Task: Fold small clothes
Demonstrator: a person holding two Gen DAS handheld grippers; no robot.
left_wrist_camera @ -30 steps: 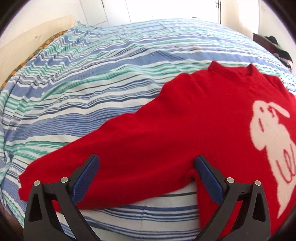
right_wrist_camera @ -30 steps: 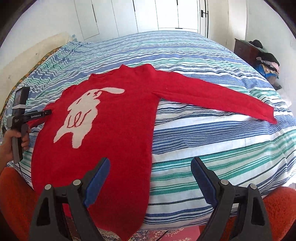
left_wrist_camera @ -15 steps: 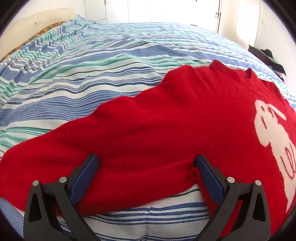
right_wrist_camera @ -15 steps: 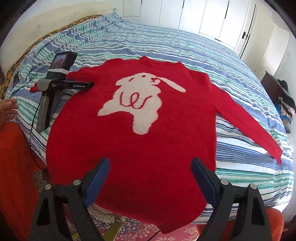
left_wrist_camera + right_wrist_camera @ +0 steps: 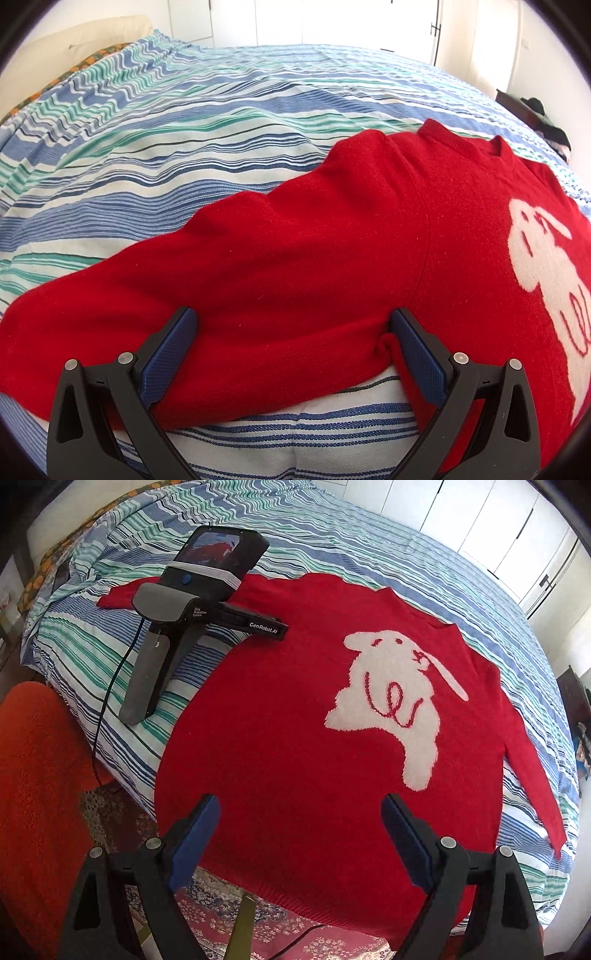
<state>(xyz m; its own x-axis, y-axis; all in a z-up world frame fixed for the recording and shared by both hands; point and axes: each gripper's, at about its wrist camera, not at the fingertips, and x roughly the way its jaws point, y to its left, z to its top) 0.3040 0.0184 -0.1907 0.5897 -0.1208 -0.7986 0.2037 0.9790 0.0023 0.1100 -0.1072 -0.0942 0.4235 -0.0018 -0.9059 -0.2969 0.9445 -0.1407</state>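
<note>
Left wrist view: your left gripper (image 5: 293, 345) points down at the red sweater (image 5: 332, 258), which lies flat on the striped bedspread (image 5: 184, 147). Its jaws stand wide apart, released, straddling the sweater's near sleeve (image 5: 184, 295); the blue pads (image 5: 168, 354) sit at either edge of the sleeve without pinching it, and the cloth bunches slightly against the right pad near the armpit. The white rabbit motif (image 5: 543, 258) shows at the right edge. Right wrist view: your right gripper (image 5: 300, 834) hovers over the sweater's lower hem (image 5: 332, 904), jaws released and wide, with nothing clamped between the pads. The sweater (image 5: 277, 738) is spread front-up across the bed, rabbit motif (image 5: 391, 686) centred on the chest, far sleeve (image 5: 524, 757) extended toward the right edge of the bedspread (image 5: 332, 535). The left gripper's body (image 5: 177, 627) rests on the near sleeve, its phone screen (image 5: 218, 550) tilted up and a black cable (image 5: 107, 701) running off the bed. No containers appear in either view. A patterned rug (image 5: 229, 904) lies below the hem.
</note>
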